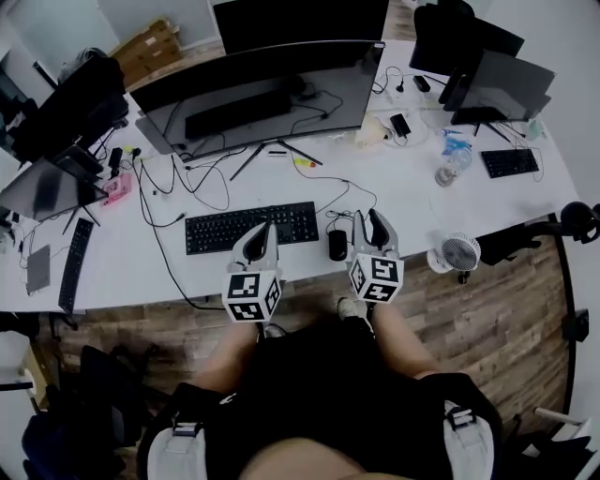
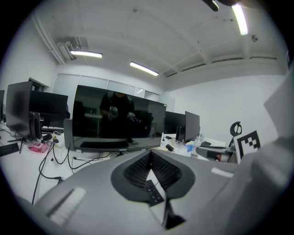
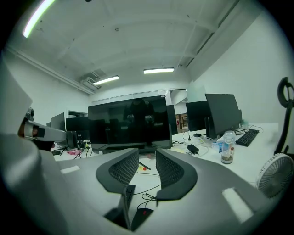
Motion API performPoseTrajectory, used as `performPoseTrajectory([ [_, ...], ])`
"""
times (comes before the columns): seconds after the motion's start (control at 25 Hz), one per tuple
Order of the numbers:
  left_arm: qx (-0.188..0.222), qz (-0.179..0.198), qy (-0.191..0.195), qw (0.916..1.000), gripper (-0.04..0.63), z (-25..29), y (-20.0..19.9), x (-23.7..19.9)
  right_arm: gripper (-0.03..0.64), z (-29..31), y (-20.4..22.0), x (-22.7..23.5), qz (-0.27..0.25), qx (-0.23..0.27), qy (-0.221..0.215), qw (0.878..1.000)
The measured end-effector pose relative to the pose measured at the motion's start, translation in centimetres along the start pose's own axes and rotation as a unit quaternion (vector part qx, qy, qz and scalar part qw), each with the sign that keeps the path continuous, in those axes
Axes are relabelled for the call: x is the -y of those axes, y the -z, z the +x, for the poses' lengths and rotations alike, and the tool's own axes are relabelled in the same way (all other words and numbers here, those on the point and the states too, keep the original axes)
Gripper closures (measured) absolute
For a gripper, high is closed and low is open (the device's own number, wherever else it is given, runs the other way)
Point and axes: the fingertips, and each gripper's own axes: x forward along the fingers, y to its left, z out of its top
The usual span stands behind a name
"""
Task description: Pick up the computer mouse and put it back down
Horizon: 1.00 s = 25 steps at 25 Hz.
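Grippers hover by the keyboard [image 1: 251,228]: left gripper [image 1: 265,230] clenched empty over its front edge, right gripper [image 1: 367,223] slightly parted, holding nothing. Black computer mouse [image 1: 337,245] lies just right of the keyboard, below the right gripper's jaws.

Left gripper [image 1: 265,230]: jaws closed tip to tip, empty, aimed forward.
Right gripper [image 1: 367,221]: jaws a little apart, nothing gripped, alongside the other gripper, on its right.

Mouse [image 3: 141,215] half hidden under right gripper [image 3: 147,151], keyboard [image 2: 153,192] mostly behind left gripper [image 2: 150,152], rear monitor [image 1: 300,21] cut off at top
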Motion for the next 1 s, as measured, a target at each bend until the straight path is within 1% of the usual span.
performPoseTrajectory([
  [0.2,0.004,-0.006,-0.003,1.0,0.541,-0.2,-0.1,-1.3,0.469,1.6,3.3,-0.8,-0.015,-0.046,0.006,0.999],
  [0.52,0.005,-0.019,-0.017,0.9997,0.541,-0.7,0.2,-3.2,0.434,4.6,9.5,-1.7,-0.02,-0.112,0.009,0.994],
  [0.68,0.002,-0.025,-0.024,0.9994,0.541,-1.2,0.8,-4.1,0.425,5.3,12.3,-1.8,-0.017,-0.139,0.016,0.99],
  [1.0,-0.016,-0.037,-0.032,0.9987,0.541,-1.5,2.3,-5.0,0.376,6.0,17.8,-0.9,-0.016,-0.2,0.043,0.979],
])
